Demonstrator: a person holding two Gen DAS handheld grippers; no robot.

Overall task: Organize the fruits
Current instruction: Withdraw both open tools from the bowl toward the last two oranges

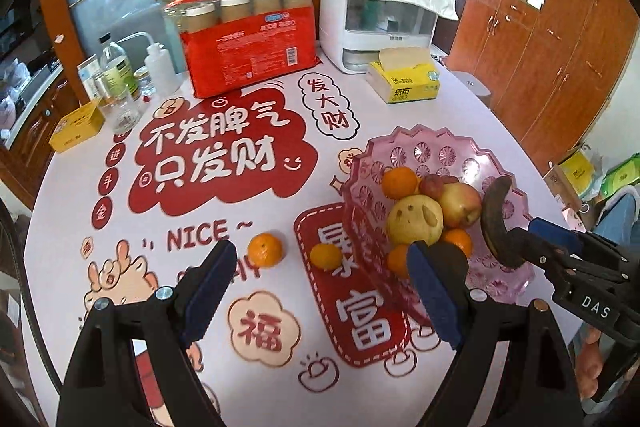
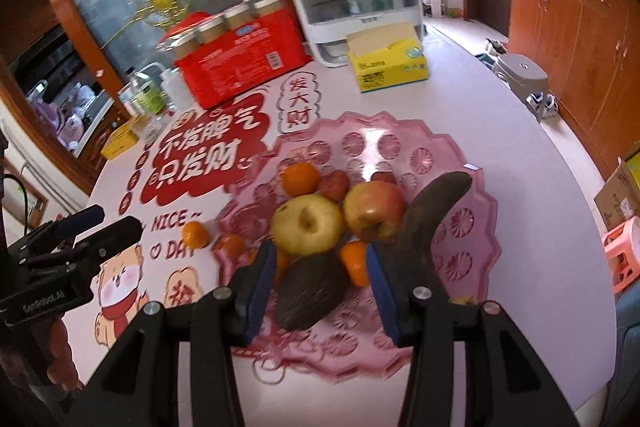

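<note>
Left wrist view: the left claw [image 1: 322, 250] hangs spread and empty over the tabletop [image 1: 200, 211], with two loose mandarins [image 1: 265, 250] lying just ahead between its fingers, left of the pink bowl [image 1: 420, 143]. Right wrist view: the right claw [image 2: 320, 267], half spread and pinching nothing, is over the bowl, so those mandarins lie off to its left, nearer the left claw.

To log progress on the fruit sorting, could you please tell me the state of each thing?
left gripper, open, empty.
right gripper, open, above the bowl.
pink bowl, holding apples and oranges.
loose mandarins, on the table, outside the bowl.
dark banana, beside the right gripper, not between its pads.
tissue box, opened.
</note>
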